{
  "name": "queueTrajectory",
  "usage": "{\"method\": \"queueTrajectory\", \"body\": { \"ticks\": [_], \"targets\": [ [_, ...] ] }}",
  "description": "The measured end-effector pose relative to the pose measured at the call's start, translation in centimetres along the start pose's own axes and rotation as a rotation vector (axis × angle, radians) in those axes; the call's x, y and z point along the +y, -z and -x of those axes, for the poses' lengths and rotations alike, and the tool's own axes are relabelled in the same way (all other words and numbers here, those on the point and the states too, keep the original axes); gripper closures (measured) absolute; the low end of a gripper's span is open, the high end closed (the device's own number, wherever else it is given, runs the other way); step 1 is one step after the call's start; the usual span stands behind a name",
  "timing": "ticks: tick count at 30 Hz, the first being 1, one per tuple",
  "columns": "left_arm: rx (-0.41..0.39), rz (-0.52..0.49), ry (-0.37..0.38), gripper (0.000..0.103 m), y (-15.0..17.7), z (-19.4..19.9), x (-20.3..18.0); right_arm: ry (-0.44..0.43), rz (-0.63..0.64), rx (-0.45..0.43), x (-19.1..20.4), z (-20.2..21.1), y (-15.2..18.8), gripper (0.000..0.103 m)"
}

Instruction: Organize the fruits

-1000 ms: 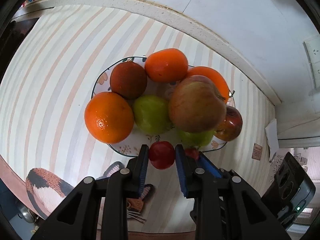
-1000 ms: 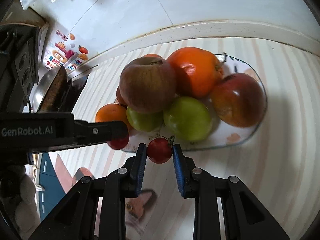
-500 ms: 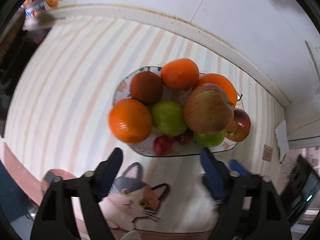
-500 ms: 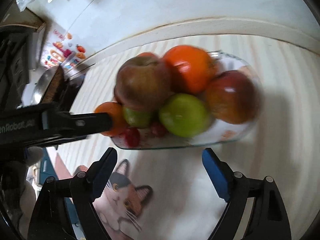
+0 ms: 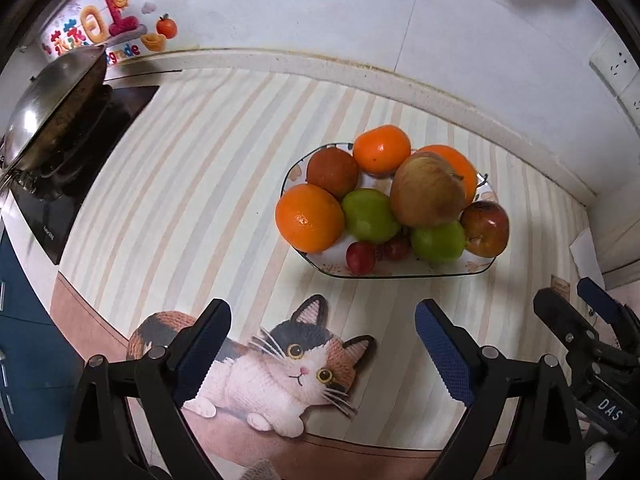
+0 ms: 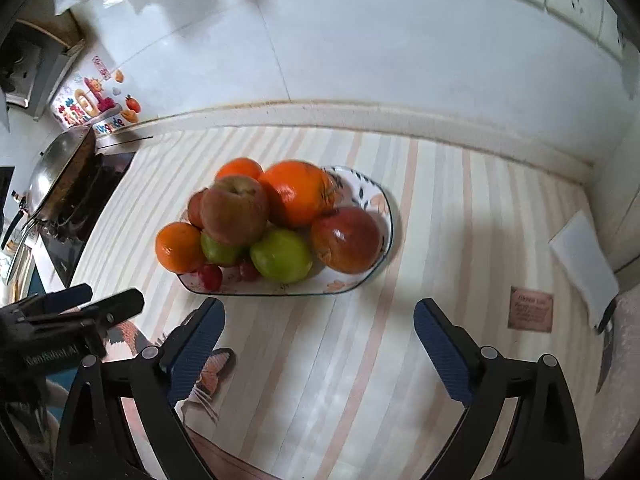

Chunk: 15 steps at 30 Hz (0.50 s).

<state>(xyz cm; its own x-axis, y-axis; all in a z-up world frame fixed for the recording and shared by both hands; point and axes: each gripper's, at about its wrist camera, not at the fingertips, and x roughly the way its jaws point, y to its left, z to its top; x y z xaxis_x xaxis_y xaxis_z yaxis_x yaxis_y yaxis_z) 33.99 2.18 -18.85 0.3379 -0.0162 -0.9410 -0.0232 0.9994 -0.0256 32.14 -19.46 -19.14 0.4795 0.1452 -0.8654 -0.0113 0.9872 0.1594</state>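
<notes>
Both tools pulled back from plate [image 5: 400, 274] since a second ago. Left tool [image 5: 322, 354] then pinched small red fruit [image 5: 360, 258]; now jaws wide, empty, over cat mat [image 5: 288, 368]. Right tool [image 6: 318, 350] likewise released its red fruit [image 6: 248, 270]; jaws wide, empty. Both fruits now on plate's near rim, 6 o'clock of green apple [image 5: 370, 216]. Pile unchanged on striped surface [image 5: 192, 184].

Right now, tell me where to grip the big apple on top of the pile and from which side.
Take the big apple across its widest middle, coming down from above. It sits highest on the plate, resting on the green fruits and the orange behind it, so its sides are crowded. Either open gripper, left or right, probably spans it.
</notes>
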Motion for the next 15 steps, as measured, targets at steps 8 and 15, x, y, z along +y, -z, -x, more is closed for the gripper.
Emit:
{"method": "queueTrajectory", "body": {
  "ticks": [8,15],
  "targets": [
    [-0.089,-0.017,-0.010,0.009,0.9,3.8,-0.2,0.004,0.005,-0.044,1.5,3.2,-0.1,0.005],
    [-0.198,-0.056,-0.023,0.009,3.0,9.8,0.1,0.016,-0.014,-0.130,2.8,9.8,1.1,0.004]
  ]
}}
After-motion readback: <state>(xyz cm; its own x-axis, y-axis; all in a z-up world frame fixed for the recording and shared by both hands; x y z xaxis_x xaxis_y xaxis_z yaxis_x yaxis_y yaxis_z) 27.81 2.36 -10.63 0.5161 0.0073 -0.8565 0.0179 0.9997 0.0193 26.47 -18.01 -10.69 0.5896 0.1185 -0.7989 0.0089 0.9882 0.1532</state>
